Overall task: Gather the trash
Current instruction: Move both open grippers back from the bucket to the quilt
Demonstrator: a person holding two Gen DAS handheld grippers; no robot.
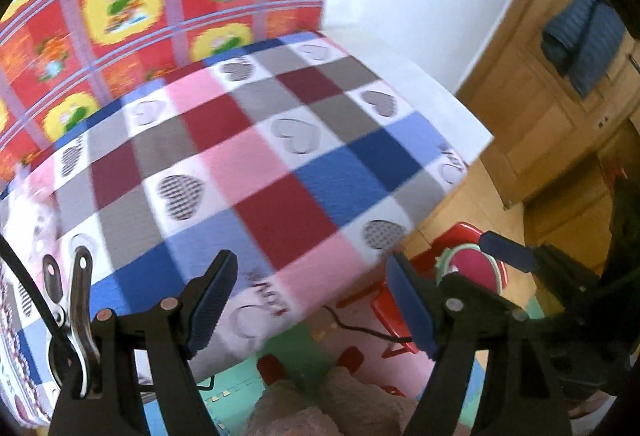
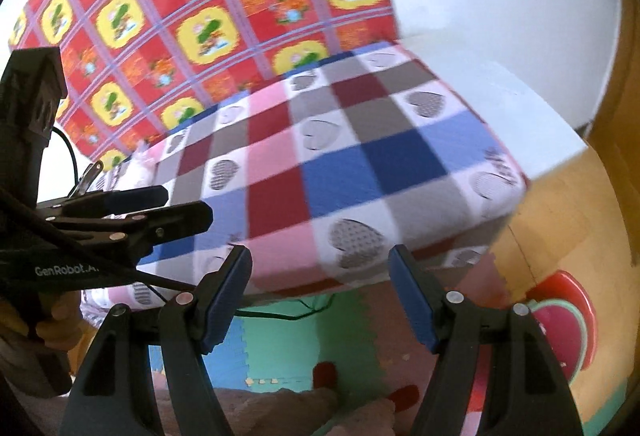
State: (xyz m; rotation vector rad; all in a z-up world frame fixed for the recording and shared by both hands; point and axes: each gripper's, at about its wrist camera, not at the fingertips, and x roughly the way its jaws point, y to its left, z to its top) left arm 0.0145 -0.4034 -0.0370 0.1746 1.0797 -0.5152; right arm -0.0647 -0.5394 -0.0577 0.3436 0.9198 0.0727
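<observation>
Jaws of both the left gripper (image 1: 310, 302) and right gripper (image 2: 320, 294) stand wide and empty, angled down over the foam floor mat (image 2: 280, 340). Beyond lies the checked bed (image 1: 256, 156); no trash shows, so neither hand is clearly nearer

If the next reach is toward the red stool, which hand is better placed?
Right gripper, probably: the stool sits nearest it; the left gripper is further over the bed. Both open, empty.

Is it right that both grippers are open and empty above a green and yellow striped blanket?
No. Both views show a checked blanket of pink, blue, grey and dark red squares with hearts. The left gripper and right gripper are indeed open and empty.
</observation>
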